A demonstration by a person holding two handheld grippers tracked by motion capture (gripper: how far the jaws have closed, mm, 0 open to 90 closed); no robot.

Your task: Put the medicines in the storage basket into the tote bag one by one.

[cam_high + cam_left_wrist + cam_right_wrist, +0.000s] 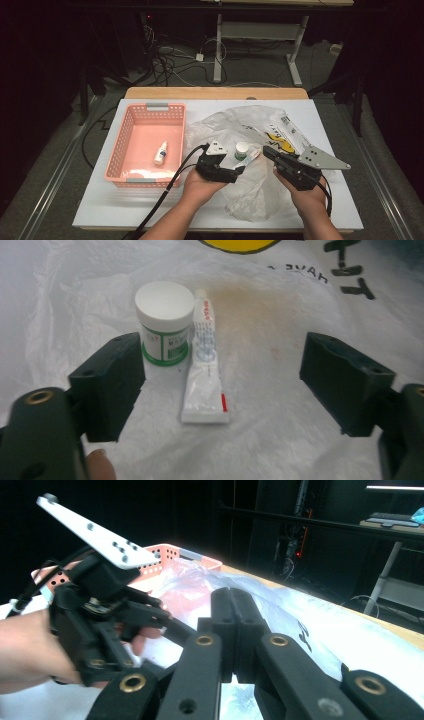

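White table [100,200], pink basket [125,150], crumpled plastic bag [250,190].
Left gripper [220,385] spread wide around a tube [204,375] beside a jar [165,322]; right gripper [234,630] pressed together, empty.

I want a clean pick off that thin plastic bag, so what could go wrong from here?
The left tool is open around the tube, which touches the white jar. Closing may nudge the jar or tip it.

Both lie on the crumpled plastic bag, so the jaws might pinch the film and drag it along.

The right tool is shut, so it may not hold the bag down if it lifts.
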